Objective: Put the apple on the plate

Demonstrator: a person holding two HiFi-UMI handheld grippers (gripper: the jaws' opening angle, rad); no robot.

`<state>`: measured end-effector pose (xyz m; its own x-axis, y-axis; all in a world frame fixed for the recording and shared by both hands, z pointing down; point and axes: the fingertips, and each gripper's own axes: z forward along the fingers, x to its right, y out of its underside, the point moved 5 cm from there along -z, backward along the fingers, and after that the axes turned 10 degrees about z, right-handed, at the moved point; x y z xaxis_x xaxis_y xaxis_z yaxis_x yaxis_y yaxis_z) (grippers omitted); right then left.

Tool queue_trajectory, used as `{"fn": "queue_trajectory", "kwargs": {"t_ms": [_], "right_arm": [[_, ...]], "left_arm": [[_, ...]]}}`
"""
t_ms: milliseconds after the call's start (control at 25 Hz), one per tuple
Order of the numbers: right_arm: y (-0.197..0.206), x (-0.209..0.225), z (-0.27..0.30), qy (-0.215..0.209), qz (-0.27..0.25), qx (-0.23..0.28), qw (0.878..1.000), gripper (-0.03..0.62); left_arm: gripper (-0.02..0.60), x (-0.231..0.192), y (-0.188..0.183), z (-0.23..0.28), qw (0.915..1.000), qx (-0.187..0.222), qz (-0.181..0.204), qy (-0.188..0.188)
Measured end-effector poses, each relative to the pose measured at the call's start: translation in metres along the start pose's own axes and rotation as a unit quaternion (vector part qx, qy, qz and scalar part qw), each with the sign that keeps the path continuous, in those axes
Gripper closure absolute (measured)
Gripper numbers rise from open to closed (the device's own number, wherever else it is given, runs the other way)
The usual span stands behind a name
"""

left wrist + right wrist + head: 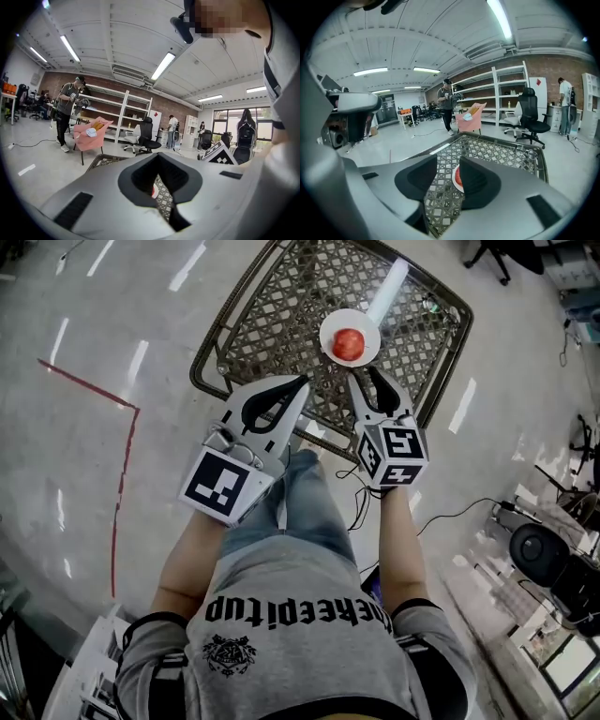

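Head view alone shows apple (348,343) whole on plate (328,333); gripper views catch slivers. Left gripper (303,382) closed, empty; right gripper (363,374) partly open, empty.

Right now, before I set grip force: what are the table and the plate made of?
Table: open woven lattice of matte dark strands, looks like rattan or plastic wicker; its rounded edge tube looks like painted metal. Plate: plain white, smooth, no pattern; could be ceramic or plastic, cannot tell which.
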<state>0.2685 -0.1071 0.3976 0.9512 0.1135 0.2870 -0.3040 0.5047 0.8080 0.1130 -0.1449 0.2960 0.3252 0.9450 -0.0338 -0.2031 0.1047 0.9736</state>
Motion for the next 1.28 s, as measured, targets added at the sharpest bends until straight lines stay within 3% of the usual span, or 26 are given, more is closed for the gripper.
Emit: {"fn": "queue_trajectory", "kwargs": {"t_ms": [240, 520, 1280], "right_arm": [[-0.005, -0.012, -0.025, 0.024, 0.011, 0.041, 0.999, 0.519], [-0.017, -0.037, -0.061, 0.035, 0.017, 0.083, 0.996, 0.58], [-0.047, -0.103, -0.157, 0.042, 0.016, 0.193, 0.98, 0.582]], "left_arm": [[0.563, 0.002, 0.003, -0.006, 0.9993, 0.015, 0.012, 0.032], [0.563, 0.007, -0.008, -0.019, 0.9968, 0.043, 0.03, 0.06], [0.563, 0.035, -0.036, -0.037, 0.9838, 0.09, 0.067, 0.14]]}}
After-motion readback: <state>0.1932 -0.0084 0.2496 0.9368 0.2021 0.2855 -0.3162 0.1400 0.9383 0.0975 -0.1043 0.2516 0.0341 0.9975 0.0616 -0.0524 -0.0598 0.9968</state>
